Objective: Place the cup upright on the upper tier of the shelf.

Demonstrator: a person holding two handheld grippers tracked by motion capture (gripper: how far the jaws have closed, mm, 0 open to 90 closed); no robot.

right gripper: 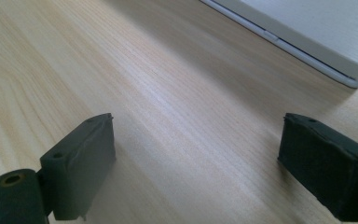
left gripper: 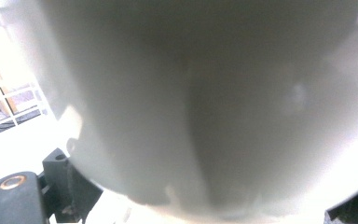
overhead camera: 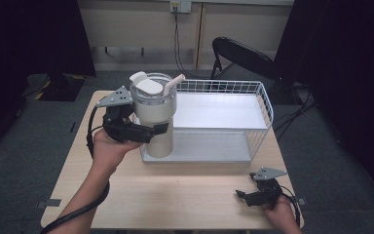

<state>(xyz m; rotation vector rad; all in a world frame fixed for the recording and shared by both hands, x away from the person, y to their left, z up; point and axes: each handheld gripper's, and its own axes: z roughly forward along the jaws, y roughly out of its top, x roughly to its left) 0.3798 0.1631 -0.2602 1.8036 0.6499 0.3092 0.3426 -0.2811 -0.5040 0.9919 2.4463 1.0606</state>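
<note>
A tall cream tumbler [overhead camera: 157, 124] with a clear lid and a pale straw stands upright at the front left corner of a white wire basket [overhead camera: 265, 105]. My left gripper [overhead camera: 148, 130] is shut on the tumbler's body from the left. In the left gripper view the tumbler [left gripper: 205, 102] is pressed close to the camera, with one of the black fingers [left gripper: 58, 179] at its left side. My right gripper [overhead camera: 246, 189] rests low on the table near the front right corner. It is open [right gripper: 196, 168], with bare wood between its jaws.
The basket has a white floor panel and a raised shelf at the back; its front edge [right gripper: 307, 46] lies ahead of the right gripper. The light wood table [overhead camera: 175, 195] is bare in front. A black folding chair [overhead camera: 238, 51] stands behind the table.
</note>
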